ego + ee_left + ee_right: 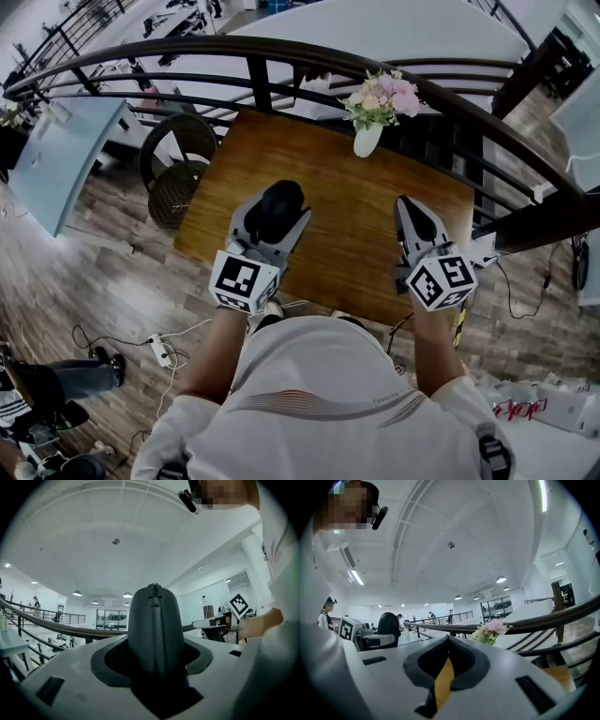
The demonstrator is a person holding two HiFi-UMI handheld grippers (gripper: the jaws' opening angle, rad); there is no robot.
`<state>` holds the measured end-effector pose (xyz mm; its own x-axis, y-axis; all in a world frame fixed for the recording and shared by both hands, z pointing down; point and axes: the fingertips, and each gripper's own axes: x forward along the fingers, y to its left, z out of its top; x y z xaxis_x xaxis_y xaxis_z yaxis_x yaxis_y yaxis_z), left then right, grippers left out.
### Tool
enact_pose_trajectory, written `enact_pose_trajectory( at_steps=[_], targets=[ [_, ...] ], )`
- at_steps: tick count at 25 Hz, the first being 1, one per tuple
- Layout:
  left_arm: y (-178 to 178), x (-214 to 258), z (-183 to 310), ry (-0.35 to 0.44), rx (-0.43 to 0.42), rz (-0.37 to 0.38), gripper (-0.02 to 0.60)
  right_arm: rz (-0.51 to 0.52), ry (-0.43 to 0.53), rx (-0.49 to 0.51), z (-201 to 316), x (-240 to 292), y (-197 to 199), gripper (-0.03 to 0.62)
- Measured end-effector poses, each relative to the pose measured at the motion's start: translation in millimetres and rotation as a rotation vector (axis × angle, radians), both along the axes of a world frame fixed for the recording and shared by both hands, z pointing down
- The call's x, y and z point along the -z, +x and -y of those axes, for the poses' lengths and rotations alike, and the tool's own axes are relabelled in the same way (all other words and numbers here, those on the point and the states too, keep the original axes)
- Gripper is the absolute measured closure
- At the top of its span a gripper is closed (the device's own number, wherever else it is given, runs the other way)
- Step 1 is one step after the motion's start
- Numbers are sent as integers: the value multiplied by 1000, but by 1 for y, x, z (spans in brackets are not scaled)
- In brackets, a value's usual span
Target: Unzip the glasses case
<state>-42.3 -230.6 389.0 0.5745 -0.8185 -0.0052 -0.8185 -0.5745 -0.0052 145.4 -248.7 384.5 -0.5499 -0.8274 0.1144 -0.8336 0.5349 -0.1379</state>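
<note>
A black zipped glasses case (pixel 283 199) stands upright between the jaws of my left gripper (pixel 277 217), which is shut on it above the wooden table (pixel 347 248). In the left gripper view the case (pixel 154 620) fills the middle, its zipper seam (pixel 153 591) running up over the top toward the camera. My right gripper (pixel 407 204) hovers to the right of the case, apart from it. It is shut with nothing between its fingers, and the table shows through the slit below the tips (pixel 449 640). From the right gripper view the case (pixel 388 624) shows at far left.
A small white vase of pink flowers (pixel 367 139) stands at the table's far edge. A dark curved railing (pixel 281 56) runs just behind the table. A round wicker stool (pixel 178 192) sits on the floor to the left. Cables and a power strip (pixel 161 351) lie on the floor.
</note>
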Motion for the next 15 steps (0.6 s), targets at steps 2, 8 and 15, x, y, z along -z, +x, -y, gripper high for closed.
enact_pose_trajectory(
  at_steps=[2, 8, 15],
  targets=[
    [-1, -1, 0, -7, -1, -2, 322, -5, -1, 6, -1, -1, -1, 543],
    [0, -3, -3, -27, -14, -17, 322, -6, -18, 20, -4, -7, -4, 543],
    [4, -6, -7, -41, -28, -21, 322, -6, -33, 35, -7, -13, -7, 543]
  ],
)
